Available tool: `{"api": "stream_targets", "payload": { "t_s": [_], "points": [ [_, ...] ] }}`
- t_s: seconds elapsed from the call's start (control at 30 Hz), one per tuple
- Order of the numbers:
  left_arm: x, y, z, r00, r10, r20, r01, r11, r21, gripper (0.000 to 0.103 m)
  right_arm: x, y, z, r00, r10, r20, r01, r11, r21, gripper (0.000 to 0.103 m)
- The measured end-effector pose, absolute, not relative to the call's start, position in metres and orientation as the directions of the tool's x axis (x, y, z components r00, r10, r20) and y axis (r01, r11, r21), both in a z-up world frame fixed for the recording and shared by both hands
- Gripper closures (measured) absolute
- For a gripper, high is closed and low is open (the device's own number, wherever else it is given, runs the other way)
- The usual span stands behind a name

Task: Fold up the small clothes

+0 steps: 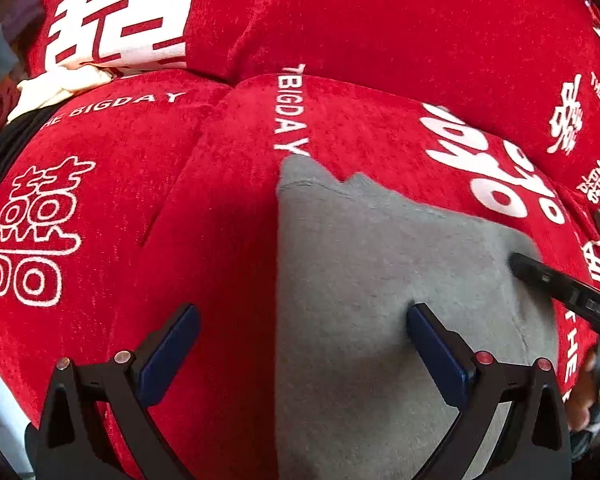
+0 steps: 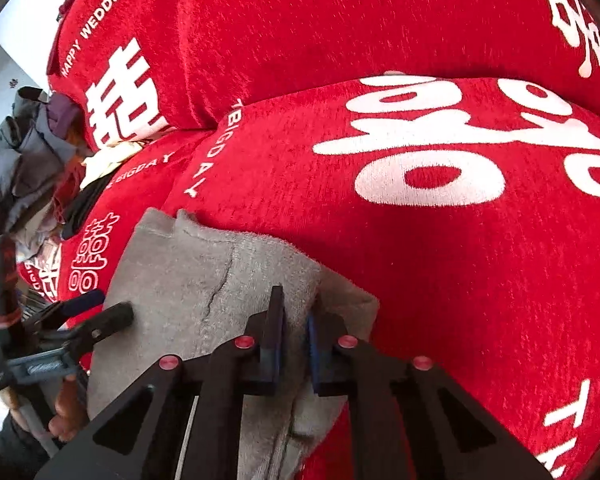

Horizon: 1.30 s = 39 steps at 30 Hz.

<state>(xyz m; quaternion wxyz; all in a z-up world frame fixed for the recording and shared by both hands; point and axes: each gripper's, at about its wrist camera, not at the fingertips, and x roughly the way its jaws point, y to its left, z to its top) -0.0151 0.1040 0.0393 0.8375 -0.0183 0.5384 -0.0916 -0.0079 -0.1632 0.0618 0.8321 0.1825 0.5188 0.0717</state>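
A small grey garment (image 1: 380,280) lies folded on a red sofa cover with white lettering (image 1: 340,40). My left gripper (image 1: 302,320) is open above it: its right finger rests on the grey cloth, its left finger is over the red cover. My right gripper (image 2: 294,320) is shut on a raised fold at the right edge of the grey garment (image 2: 204,272). The right gripper's finger shows in the left wrist view (image 1: 548,280), and the left gripper shows in the right wrist view (image 2: 96,316).
The red cover (image 2: 460,260) spreads over seat and backrest cushions. A heap of grey, white, black and purple clothes (image 2: 28,168) lies at the sofa's left end; a white piece (image 1: 56,88) of it shows in the left wrist view.
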Motion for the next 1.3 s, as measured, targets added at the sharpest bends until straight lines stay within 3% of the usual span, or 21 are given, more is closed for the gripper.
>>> {"api": "stream_targets", "payload": {
  "t_s": [0.13, 0.17, 0.2, 0.27, 0.37, 0.47, 0.63, 0.7, 0.73, 0.8, 0.83, 0.97, 1.03, 1.1, 1.13, 1.17, 1.3],
  "points": [
    [-0.029, 0.113, 0.058, 0.445, -0.175, -0.878, 0.132, 0.983, -0.129, 0.0, -0.045, -0.148, 0.104, 0.503, 0.274, -0.82, 0.02, 0.944, 0.328, 0.084],
    [-0.035, 0.115, 0.063, 0.455, -0.179, -0.872, 0.142, 0.982, -0.128, 0.0, -0.058, -0.142, 0.113, 0.516, 0.283, -0.808, -0.007, 0.945, 0.327, 0.074],
    [-0.039, 0.116, 0.063, 0.451, -0.176, -0.875, 0.145, 0.982, -0.123, 0.0, -0.076, -0.133, 0.122, 0.518, 0.311, -0.797, -0.048, 0.941, 0.336, 0.053],
    [-0.046, 0.108, 0.051, 0.412, -0.128, -0.902, 0.181, 0.982, -0.056, 0.0, -0.109, -0.118, 0.132, 0.508, 0.366, -0.78, -0.126, 0.927, 0.353, 0.036],
    [-0.055, 0.1, 0.047, 0.437, -0.073, -0.897, 0.202, 0.979, 0.019, 0.0, -0.153, -0.096, 0.128, 0.468, 0.418, -0.778, -0.231, 0.908, 0.349, 0.036],
    [-0.058, 0.09, 0.069, 0.428, -0.154, -0.891, 0.22, 0.974, -0.063, 0.0, -0.186, -0.076, 0.111, 0.417, 0.438, -0.797, -0.328, 0.89, 0.317, 0.036],
    [-0.068, 0.033, 0.095, 0.426, -0.226, -0.876, 0.369, 0.928, -0.06, 0.0, -0.197, -0.065, 0.09, 0.398, 0.456, -0.796, -0.383, 0.871, 0.307, 0.042],
    [-0.069, 0.002, 0.094, 0.371, -0.253, -0.894, 0.425, 0.902, -0.079, 0.0, -0.194, -0.065, 0.079, 0.376, 0.474, -0.796, -0.381, 0.863, 0.333, 0.061],
    [-0.068, -0.008, 0.094, 0.355, -0.259, -0.898, 0.445, 0.892, -0.081, 0.001, -0.192, -0.064, 0.074, 0.37, 0.474, -0.799, -0.38, 0.862, 0.335, 0.066],
    [-0.068, -0.035, 0.09, 0.337, -0.227, -0.914, 0.472, 0.88, -0.044, 0.015, -0.192, -0.062, 0.069, 0.369, 0.452, -0.812, -0.379, 0.871, 0.313, 0.074],
    [-0.065, -0.046, 0.085, 0.323, -0.198, -0.926, 0.482, 0.876, -0.02, 0.028, -0.193, -0.062, 0.068, 0.37, 0.448, -0.813, -0.38, 0.872, 0.308, 0.074],
    [-0.046, -0.073, 0.061, 0.289, -0.076, -0.954, 0.454, 0.888, 0.067, 0.036, -0.195, -0.061, 0.069, 0.386, 0.442, -0.81, -0.387, 0.875, 0.293, 0.074],
    [-0.041, -0.079, 0.056, 0.282, -0.055, -0.958, 0.446, 0.891, 0.08, 0.049, -0.198, -0.06, 0.069, 0.394, 0.436, -0.809, -0.394, 0.875, 0.279, 0.075],
    [-0.039, -0.086, 0.056, 0.3, -0.047, -0.953, 0.447, 0.889, 0.097, 0.078, -0.201, -0.058, 0.066, 0.389, 0.431, -0.814, -0.399, 0.875, 0.272, 0.092],
    [-0.039, -0.089, 0.058, 0.302, -0.04, -0.952, 0.453, 0.885, 0.106, 0.08, -0.202, -0.055, 0.065, 0.384, 0.428, -0.818, -0.404, 0.875, 0.269, 0.094],
    [-0.039, -0.093, 0.06, 0.308, -0.033, -0.951, 0.447, 0.887, 0.114, 0.09, -0.204, -0.053, 0.066, 0.378, 0.428, -0.821, -0.414, 0.871, 0.264, 0.095],
    [-0.031, -0.099, 0.065, 0.302, -0.05, -0.952, 0.429, 0.899, 0.088, 0.093, -0.216, -0.05, 0.076, 0.364, 0.434, -0.824, -0.476, 0.847, 0.236, 0.097]
  ]
}}
